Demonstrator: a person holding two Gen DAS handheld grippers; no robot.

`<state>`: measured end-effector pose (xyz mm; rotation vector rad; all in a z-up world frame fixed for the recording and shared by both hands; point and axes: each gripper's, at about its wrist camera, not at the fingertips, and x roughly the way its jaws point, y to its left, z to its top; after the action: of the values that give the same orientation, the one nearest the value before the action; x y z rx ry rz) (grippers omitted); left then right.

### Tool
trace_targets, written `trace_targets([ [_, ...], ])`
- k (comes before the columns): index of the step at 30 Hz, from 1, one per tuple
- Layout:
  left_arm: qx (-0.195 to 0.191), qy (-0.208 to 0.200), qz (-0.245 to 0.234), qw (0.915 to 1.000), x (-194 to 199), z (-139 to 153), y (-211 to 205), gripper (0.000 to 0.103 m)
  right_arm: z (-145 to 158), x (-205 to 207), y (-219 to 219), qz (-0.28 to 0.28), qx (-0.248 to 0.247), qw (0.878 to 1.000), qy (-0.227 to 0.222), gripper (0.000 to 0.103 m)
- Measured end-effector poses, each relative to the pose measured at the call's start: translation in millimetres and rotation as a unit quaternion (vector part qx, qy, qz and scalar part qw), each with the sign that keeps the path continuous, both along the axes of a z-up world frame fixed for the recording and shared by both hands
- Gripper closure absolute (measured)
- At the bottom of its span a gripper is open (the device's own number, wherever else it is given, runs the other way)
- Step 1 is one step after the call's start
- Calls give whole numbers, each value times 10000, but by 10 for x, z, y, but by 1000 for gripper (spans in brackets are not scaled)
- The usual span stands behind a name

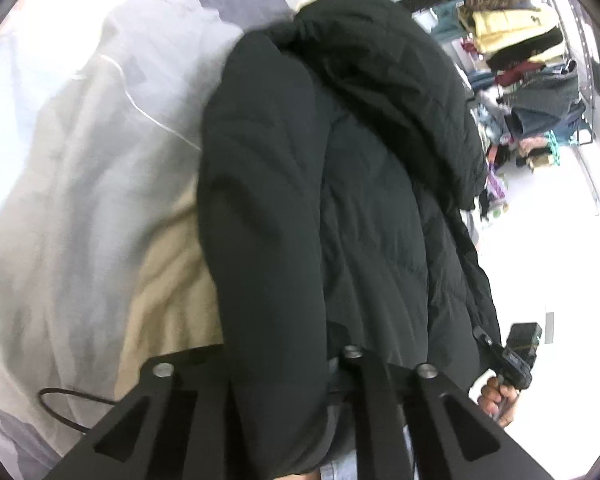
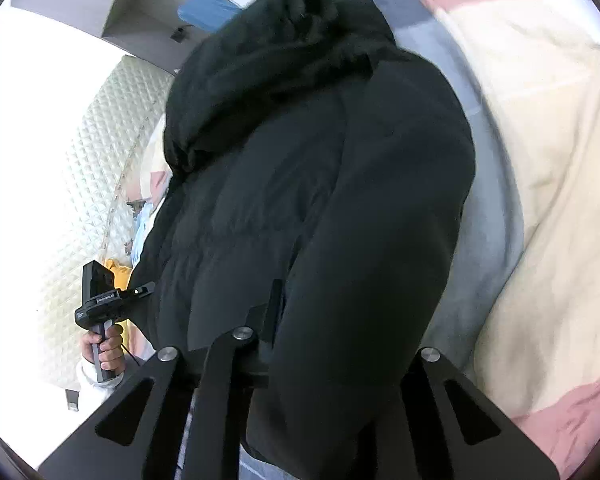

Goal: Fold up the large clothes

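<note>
Left wrist view looks down on a bed (image 1: 72, 184) spread with a rumpled quilt in pale grey, white and beige patches, and on it lies the black puffer jacket (image 1: 340, 184), the landmark for everything else. Beyond the jacket's far right edge stands a metal rack (image 1: 540, 80) crammed with folded and heaped clothes in yellow, dark red, black and denim blue, over a white floor. Right wrist view shows the same jacket (image 2: 320, 200) with cream, grey and pink quilt patches (image 2: 540, 160) to its right, a white quilted panel (image 2: 100, 184) to its left, and a pale cabinet (image 2: 148, 12) beyond its hood.

Both views are blurred. The jacket's near hem drapes over each gripper's fingers, hiding the tips. The left gripper (image 1: 300, 380) and the right gripper (image 2: 320, 380) are each clamped on jacket fabric, as far as the bunched cloth shows. Each view catches the other hand at the jacket's side, wrapped round a black handle (image 2: 100, 340).

The jacket is matte, softly padded, stitched in curved quilting lines, with a bulky hood bunched at its far end.
</note>
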<state>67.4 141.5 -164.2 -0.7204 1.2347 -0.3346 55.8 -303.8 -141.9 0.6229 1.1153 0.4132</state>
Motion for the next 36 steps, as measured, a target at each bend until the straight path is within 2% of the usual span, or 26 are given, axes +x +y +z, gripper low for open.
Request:
trace_targets([
  [3, 89, -150, 121, 9998, -54, 80, 84, 95, 136, -54, -33, -64, -80, 9997, -225, 93],
  [7, -135, -379, 217, 9990, -180, 305, 172, 96, 348, -151, -109, -178, 11, 9986, -502, 94],
  [12, -351, -745, 211, 9964, -475, 793, 353, 96, 777, -381, -295, -188, 47, 9959, -886, 95],
  [19, -92, -1270, 142, 9918, -949, 1532, 497, 96, 1306, -796, -201, -20, 5, 9924, -1229, 95],
  [25, 102, -1407, -107, 9899, -1382, 1918, 465, 96, 1492, -1272, -208, -33, -43, 9938, -1111, 94],
  [29, 249, -1485, -190, 9884, -1812, 2159, 506, 96, 1698, -1630, -191, -83, 80, 9921, -1247, 94],
  [32, 133, -1551, -163, 9877, -2044, 2305, 551, 96, 1845, -1893, -240, -166, 229, 9895, -1416, 94],
  [36, 272, -1755, -198, 9839, -2152, 2537, 507, 96, 2008, -2034, -243, -179, 154, 9881, -1517, 94],
])
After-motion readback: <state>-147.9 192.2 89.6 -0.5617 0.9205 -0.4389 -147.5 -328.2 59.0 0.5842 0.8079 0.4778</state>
